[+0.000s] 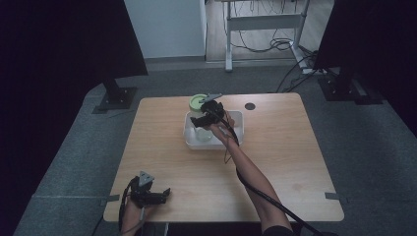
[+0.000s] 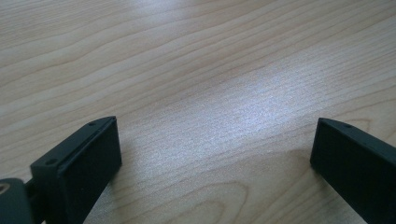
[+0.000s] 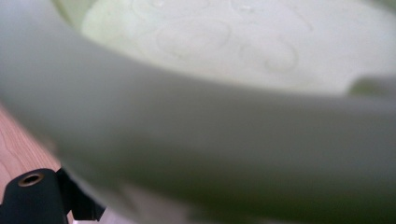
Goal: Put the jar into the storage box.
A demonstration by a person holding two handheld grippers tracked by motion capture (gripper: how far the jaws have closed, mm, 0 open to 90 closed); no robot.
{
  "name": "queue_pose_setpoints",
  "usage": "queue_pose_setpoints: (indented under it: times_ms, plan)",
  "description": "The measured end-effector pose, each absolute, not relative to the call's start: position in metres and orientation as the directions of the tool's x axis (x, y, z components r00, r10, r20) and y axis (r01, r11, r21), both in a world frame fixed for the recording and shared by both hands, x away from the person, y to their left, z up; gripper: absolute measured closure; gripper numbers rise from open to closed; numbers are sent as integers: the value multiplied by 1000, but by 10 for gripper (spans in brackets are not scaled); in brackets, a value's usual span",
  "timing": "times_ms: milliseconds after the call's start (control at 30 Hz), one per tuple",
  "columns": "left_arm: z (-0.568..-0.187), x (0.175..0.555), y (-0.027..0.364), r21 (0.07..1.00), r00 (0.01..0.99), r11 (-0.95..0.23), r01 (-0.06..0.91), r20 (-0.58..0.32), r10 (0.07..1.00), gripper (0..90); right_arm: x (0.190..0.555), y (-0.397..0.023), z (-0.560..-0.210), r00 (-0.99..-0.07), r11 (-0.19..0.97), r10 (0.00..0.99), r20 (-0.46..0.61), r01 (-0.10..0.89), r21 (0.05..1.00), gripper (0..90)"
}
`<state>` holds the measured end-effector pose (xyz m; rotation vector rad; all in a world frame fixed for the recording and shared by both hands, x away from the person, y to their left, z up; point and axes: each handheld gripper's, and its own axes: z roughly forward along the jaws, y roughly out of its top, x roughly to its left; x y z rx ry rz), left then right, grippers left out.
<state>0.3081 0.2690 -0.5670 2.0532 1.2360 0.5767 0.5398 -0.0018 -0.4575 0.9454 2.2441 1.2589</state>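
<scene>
Daylight is falling on a wooden table (image 1: 275,162) where a person is reaching the right tool (image 1: 210,109) out to a white tray (image 1: 238,129) near the far middle. A pale green lidded container (image 1: 198,102) is standing at the tray's back left corner, touching or just beside the tool. Whether this tool is gripping anything I cannot tell; its own camera is blurred by a pale green curved wall (image 3: 196,140) pressed close. The left tool (image 2: 215,158) is resting near the front left edge, jaws spread wide over bare wood. That container is probably light, stiff plastic, slippery; gripping its side wall below the lid seems safest.
</scene>
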Motion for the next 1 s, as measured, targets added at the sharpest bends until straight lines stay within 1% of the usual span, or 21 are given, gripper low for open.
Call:
queue_pose_setpoints:
  times_ms: [233, 333, 433, 767, 1000]
  plan:
    - [-567, 308, 269, 730, 455, -332, 597, 33, 890, 17, 540, -3, -458, -699, 373, 715, -18, 359, 856, 97]
    - [-567, 308, 269, 731, 455, -331, 597, 32, 890, 17, 541, -3, -459, -707, 385, 707, -17, 364, 849, 55]
    - [-567, 308, 269, 731, 455, -331, 597, 32, 890, 17, 542, -5, -460, -715, 371, 699, -1, 361, 856, 29]
    - [-567, 308, 269, 730, 455, -332, 597, 33, 890, 17, 535, -9, -454, -736, 401, 676, -40, 321, 858, 30]
    - [-567, 308, 269, 730, 455, -332, 597, 33, 890, 17, 530, -16, -450, -741, 394, 671, -36, 315, 863, 33]
